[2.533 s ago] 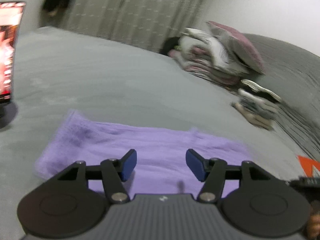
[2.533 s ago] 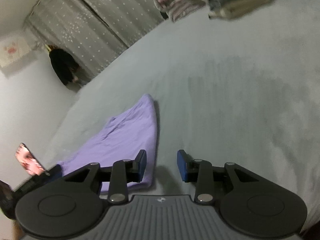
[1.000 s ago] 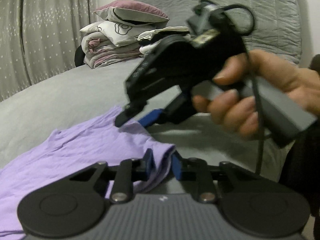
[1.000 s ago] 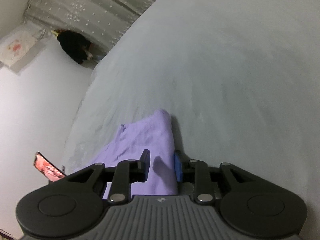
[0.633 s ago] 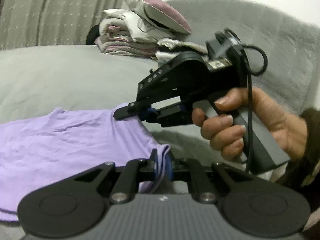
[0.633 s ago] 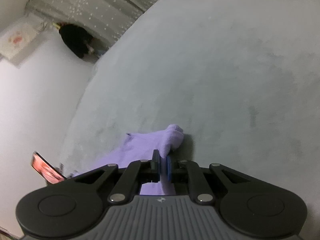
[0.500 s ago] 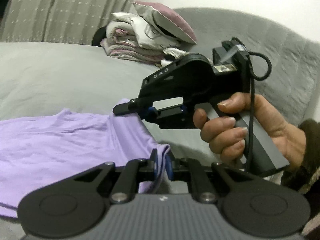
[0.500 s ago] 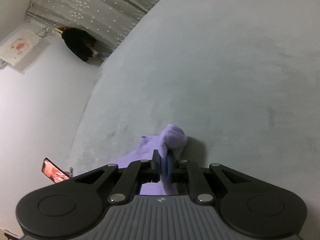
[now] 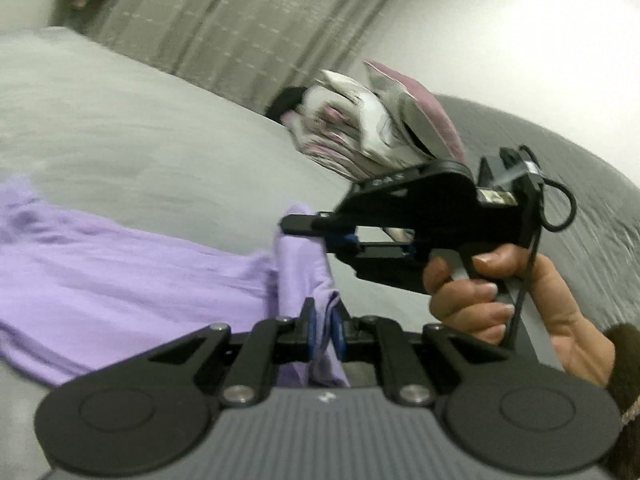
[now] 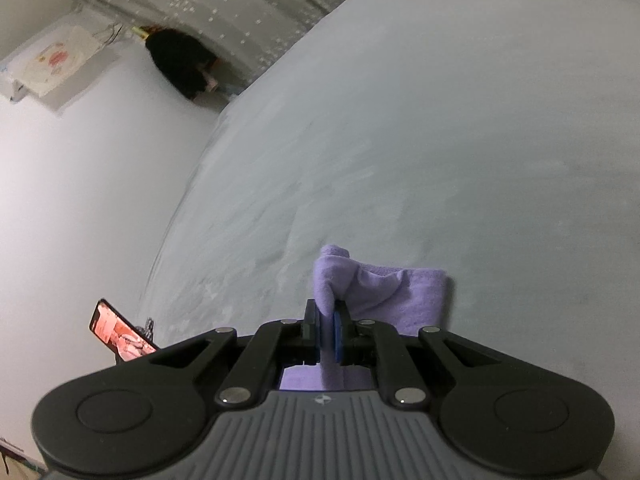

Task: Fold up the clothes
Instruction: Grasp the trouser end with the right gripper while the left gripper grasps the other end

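Observation:
A lilac garment [image 9: 120,276] lies spread over the grey bed [image 9: 140,128], stretching left in the left wrist view. My left gripper [image 9: 324,330] is shut on a corner of that garment, the cloth bunched between its blue pads. My right gripper [image 9: 338,240], held by a hand [image 9: 504,300], pinches the same edge a little further along and has it raised off the bed. In the right wrist view, the right gripper [image 10: 327,330] is shut on a fold of the lilac garment [image 10: 384,292], which humps up ahead of the fingers.
A stack of folded bedding and a pink pillow [image 9: 376,128] sits at the far end of the bed by the grey headboard [image 9: 580,192]. A lit phone [image 10: 118,334] stands at the bed's edge near the white wall. Curtains [image 9: 248,20] hang behind.
Both grippers went from open over the garment to shut on its edge. In the last half second both lifted the lilac cloth higher and carried it across the bed.

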Demonstrator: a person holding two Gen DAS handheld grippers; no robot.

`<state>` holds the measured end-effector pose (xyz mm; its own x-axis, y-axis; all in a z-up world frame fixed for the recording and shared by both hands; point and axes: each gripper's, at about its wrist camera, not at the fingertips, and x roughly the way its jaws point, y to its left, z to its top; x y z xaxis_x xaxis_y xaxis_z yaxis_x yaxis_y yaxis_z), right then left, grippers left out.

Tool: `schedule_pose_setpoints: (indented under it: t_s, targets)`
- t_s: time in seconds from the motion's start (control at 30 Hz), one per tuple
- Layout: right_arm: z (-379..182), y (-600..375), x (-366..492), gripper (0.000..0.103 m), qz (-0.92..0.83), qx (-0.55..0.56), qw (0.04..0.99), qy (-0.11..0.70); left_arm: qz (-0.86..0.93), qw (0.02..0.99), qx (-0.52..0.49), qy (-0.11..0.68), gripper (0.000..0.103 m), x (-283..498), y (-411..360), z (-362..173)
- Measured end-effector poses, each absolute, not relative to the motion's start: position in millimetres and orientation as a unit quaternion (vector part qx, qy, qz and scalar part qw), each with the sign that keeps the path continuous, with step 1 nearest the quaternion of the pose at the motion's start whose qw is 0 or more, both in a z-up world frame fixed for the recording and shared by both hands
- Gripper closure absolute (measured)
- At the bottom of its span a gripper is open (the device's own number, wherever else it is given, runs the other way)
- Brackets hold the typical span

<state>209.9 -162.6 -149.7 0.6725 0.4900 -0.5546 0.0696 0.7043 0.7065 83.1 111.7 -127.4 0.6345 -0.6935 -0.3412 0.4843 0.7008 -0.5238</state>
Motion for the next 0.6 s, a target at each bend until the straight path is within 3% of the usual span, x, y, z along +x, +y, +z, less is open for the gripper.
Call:
schedule_pose_setpoints:
  t_s: [0.6]
  targets:
    - [-155, -17, 260, 0.093, 0.189, 0.283, 0.843, 0.417, -0.180, 0.905, -0.281, 0.265, 0.095, 86, 236, -130]
